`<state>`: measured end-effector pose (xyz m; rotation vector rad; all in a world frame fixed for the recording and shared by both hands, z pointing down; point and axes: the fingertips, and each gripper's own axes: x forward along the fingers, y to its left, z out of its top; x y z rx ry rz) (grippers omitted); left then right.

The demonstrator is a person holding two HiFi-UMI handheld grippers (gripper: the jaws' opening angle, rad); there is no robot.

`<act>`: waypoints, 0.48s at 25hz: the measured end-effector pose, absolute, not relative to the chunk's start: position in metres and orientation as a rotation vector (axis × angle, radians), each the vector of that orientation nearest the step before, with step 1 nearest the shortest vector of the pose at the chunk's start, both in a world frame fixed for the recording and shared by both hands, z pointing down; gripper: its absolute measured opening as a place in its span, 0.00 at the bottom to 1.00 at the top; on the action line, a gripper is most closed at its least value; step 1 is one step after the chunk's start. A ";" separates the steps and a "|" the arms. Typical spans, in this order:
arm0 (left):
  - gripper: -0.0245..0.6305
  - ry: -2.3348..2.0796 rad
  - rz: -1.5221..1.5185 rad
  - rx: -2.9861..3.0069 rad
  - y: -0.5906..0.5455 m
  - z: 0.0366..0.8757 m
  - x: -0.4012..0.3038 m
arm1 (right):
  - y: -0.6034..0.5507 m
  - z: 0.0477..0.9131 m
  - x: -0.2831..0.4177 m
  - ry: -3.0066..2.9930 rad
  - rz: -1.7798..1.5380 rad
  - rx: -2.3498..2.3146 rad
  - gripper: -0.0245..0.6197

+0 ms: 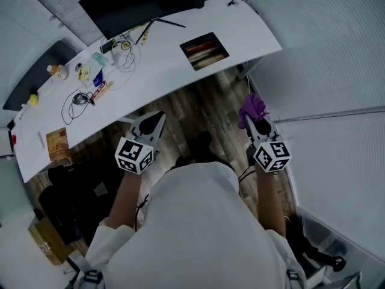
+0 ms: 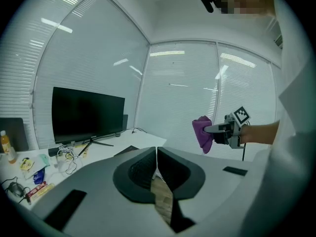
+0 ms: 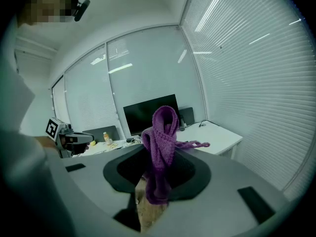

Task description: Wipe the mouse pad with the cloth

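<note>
Fingers [image 3: 195,174] of right gripper [image 3: 159,152] pinch the cloth [image 3: 163,127]; left gripper [image 2: 156,162] pressed together, empty; mouse pad [image 1: 204,50] lies ahead-left, well apart.

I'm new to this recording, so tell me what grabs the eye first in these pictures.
The purple cloth stands out most, clamped in the right gripper's jaws and held in the air short of the white desk. Next comes the dark mouse pad with coloured stripes, lying toward the desk's right end near the black monitor. The left gripper hovers empty, jaws together.
</note>
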<state>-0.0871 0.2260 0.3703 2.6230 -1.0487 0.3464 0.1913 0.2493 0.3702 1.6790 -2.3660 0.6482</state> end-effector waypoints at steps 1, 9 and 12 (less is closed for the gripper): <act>0.07 -1.057 0.349 2.619 0.219 0.370 -0.083 | 0.240 0.372 0.195 -2.370 0.650 1.664 0.24; 0.07 -1.128 0.364 2.577 0.169 0.372 -0.041 | 0.173 0.378 0.232 -2.418 0.659 1.570 0.24; 0.07 -1.150 0.367 2.562 0.153 0.372 -0.024 | 0.150 0.382 0.247 -2.435 0.674 1.543 0.24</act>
